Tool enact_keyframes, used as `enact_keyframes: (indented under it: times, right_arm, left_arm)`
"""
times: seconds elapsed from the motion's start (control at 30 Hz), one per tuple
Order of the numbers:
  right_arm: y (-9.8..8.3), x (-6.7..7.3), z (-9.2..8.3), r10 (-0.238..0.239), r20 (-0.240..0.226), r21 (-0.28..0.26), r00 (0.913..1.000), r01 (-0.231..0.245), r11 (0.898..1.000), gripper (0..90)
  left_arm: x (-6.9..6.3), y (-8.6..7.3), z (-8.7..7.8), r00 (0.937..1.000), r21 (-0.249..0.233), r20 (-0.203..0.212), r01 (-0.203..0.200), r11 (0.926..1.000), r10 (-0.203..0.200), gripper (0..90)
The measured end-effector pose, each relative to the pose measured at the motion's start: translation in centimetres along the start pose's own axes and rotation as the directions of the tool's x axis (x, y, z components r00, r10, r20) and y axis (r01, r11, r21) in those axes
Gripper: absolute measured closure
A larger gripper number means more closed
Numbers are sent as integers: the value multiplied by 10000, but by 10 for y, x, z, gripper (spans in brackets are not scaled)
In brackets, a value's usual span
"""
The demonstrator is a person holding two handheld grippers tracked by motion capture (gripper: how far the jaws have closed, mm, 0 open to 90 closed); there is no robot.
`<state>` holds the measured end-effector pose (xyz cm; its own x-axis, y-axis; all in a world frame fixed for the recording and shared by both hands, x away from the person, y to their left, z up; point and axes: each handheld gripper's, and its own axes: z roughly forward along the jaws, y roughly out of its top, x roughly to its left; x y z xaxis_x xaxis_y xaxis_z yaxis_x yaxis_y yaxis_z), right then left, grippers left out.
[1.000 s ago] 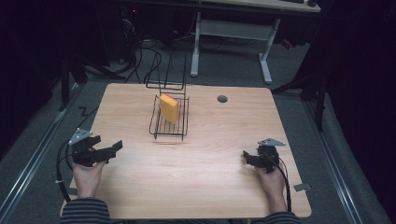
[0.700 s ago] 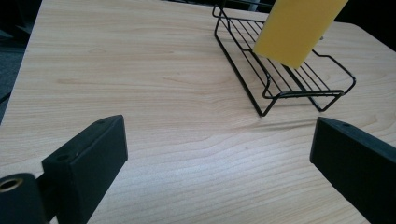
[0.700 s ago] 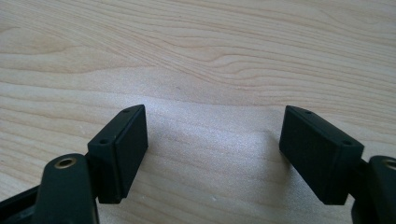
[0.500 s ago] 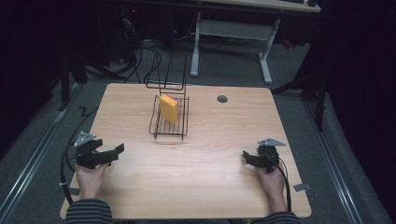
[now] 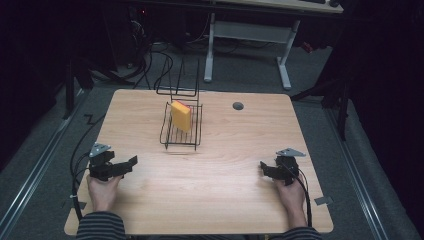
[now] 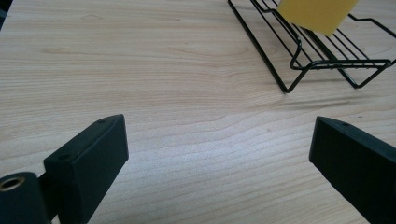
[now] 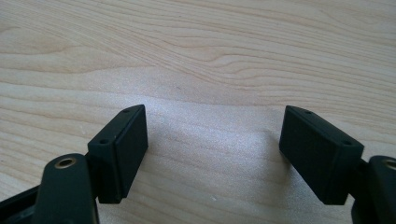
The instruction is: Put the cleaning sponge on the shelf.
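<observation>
Hands rest at the near edge of the counter [image 5: 220, 200], left hand-held gripper [image 5: 131, 161] and right hand-held gripper [image 5: 261, 167] both spread wide with nothing between the jaws. Farther off, the yellow sponge [image 5: 181, 116] stands upright in the wire rack [image 5: 181, 137]. Reaching looks not yet begun; next, the left must travel forward to the sponge.

A pale wooden table [image 5: 215, 200] lies bare under the jaws of the left gripper [image 5: 131, 162] and right gripper [image 5: 262, 167], its dark round grommet [image 5: 238, 106] well ahead of them, with black cables [image 5: 165, 65] and a white-legged desk [image 5: 284, 70] farther beyond.
</observation>
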<state>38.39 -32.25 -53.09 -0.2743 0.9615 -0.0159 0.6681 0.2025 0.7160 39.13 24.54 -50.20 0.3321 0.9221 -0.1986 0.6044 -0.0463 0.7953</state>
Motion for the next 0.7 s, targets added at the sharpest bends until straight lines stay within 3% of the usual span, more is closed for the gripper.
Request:
enact_keyframes:
  times: [0.2, 0.7]
  right_arm:
    - [0, 0, 0, 0, -2, -1, 10000, 0, 10000, 238]
    - [0, 0, 0, 0, -3, 0, 10000, 0, 10000, 238]
  left_arm:
    - [-3, -2, 12, 9995, 290, -213, -242, 9993, 248, 52]
    - [-3, -6, 34, 9980, 720, -523, -329, 9969, 367, 51]
